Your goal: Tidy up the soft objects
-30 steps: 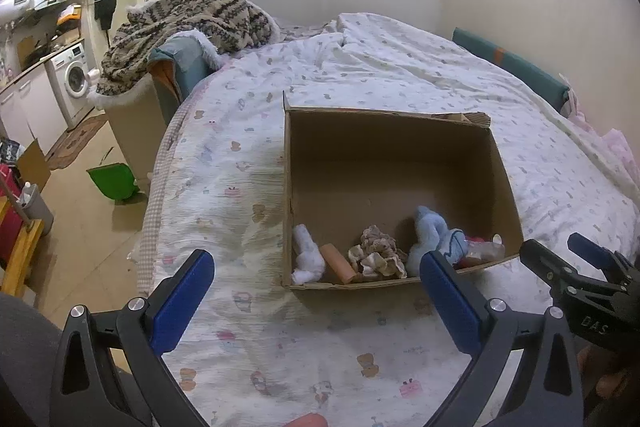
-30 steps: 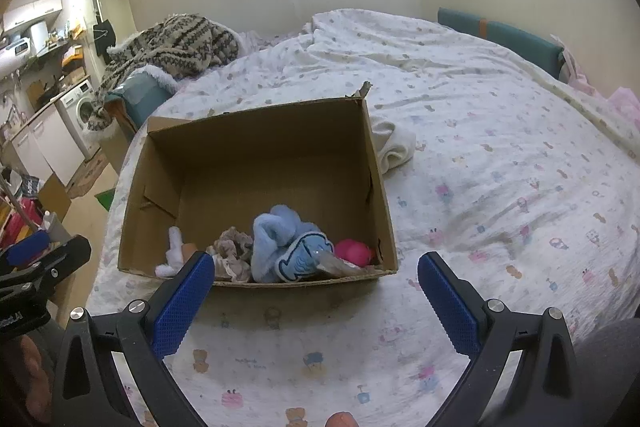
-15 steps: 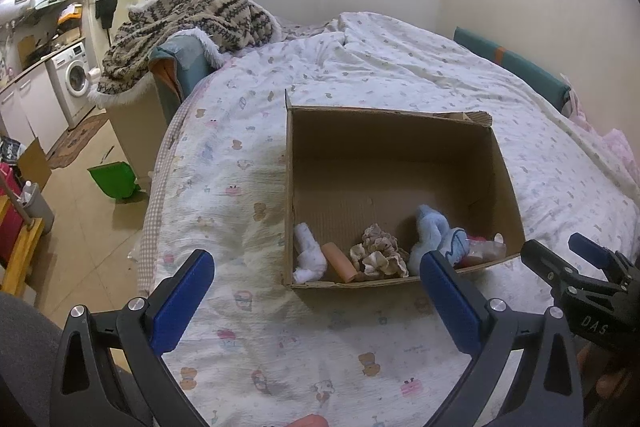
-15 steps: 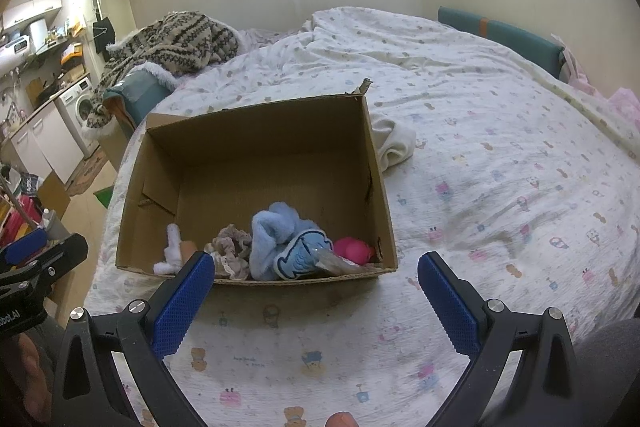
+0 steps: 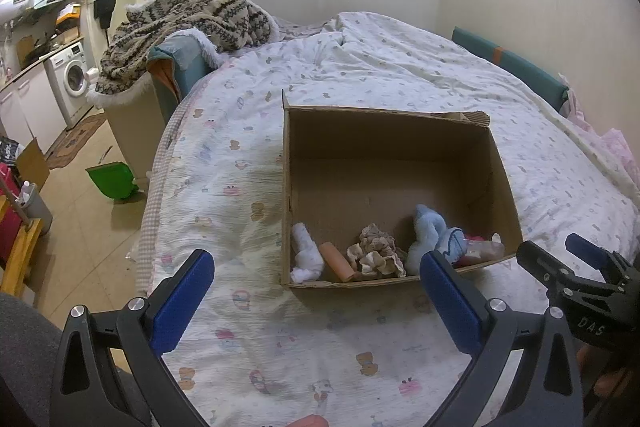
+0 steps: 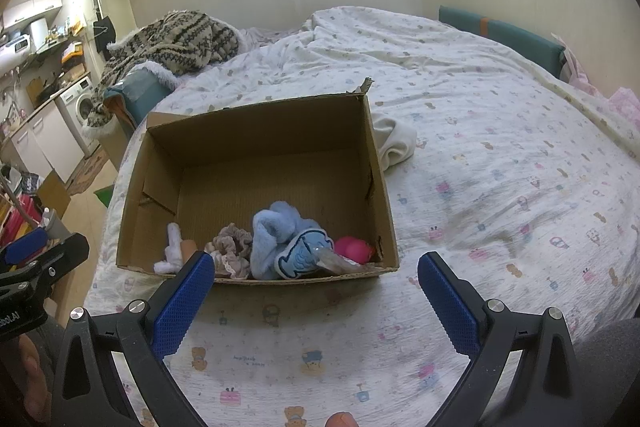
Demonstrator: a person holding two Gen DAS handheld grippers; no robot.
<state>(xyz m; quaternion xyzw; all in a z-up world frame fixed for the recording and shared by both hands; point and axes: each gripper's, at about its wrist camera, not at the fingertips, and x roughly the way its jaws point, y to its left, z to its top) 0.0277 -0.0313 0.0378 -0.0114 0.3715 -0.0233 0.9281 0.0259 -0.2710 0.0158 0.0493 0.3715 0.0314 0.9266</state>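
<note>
Inside the cardboard box on the bed, soft items (blue plush, scrunchie, white sock) line its near wall. Left gripper and right gripper hover near, wide open, empty.

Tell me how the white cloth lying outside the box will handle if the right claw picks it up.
The white cloth lies crumpled against the cardboard box, so it is probably floppy and will drape from the claw. It looks light, and unlikely to roll. A pinch on one fold may lift only part, leaving the rest trailing.
</note>
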